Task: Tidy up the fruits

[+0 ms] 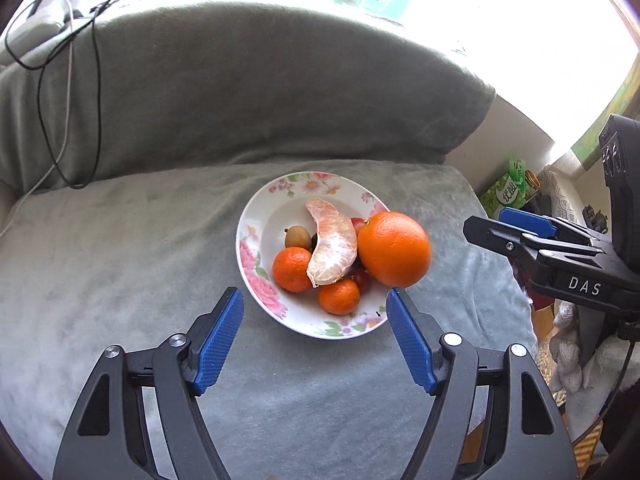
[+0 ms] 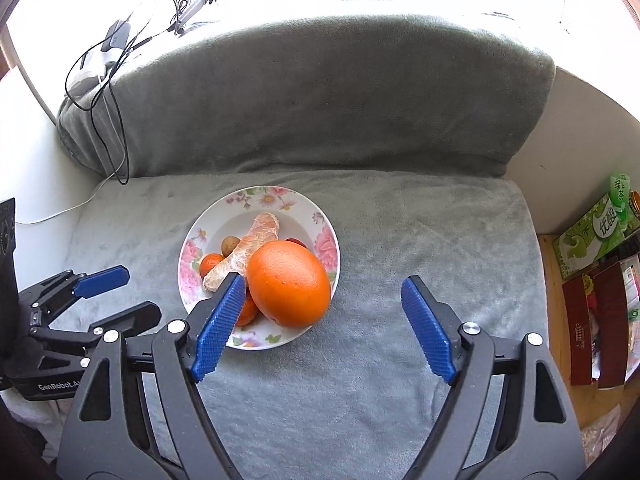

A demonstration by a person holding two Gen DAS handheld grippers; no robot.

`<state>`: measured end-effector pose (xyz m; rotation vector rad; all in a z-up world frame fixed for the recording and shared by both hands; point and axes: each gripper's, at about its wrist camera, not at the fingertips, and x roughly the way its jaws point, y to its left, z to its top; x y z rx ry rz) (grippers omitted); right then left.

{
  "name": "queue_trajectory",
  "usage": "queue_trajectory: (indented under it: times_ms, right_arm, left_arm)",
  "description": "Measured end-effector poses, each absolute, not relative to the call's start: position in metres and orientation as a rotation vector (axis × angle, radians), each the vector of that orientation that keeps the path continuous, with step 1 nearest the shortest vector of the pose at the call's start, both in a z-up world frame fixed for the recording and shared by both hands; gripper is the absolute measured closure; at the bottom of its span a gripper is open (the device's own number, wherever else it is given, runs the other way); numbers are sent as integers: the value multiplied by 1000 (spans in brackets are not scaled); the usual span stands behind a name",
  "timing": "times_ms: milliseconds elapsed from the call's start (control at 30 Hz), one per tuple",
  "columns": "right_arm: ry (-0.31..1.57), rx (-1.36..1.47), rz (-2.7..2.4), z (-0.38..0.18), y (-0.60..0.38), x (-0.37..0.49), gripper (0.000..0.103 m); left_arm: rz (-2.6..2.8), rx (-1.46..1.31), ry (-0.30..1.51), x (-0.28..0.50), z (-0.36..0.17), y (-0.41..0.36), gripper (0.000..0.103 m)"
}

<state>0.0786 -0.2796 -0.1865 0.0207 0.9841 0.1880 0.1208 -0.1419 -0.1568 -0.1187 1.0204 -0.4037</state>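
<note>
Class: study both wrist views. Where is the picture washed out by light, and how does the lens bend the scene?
Left wrist view: the window area is blown out white; the grey cushion bows in a curve; the bowl and large orange stay sharp. Right wrist view: the same overexposed top, dark rounded corners, and the cushion's edge arcs.

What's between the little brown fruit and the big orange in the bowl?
The peeled pomelo slice lies between the little brown fruit and the big orange, clearest in the left wrist view.

grey blanket (image 1: 120, 280), black cables (image 1: 68, 120), green carton (image 2: 596, 232) at the side
</note>
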Motion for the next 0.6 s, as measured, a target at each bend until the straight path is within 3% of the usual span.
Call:
queue_trajectory:
  times_ms: [367,600]
  right_arm:
    - [905,31,124,-154,-283,45,14]
    - [863,18,113,-142,-277,30,14]
  left_arm:
    - [-280,-106,979,108,-124,-134,29]
    - [-246,-127,971,99,-115,-128,22]
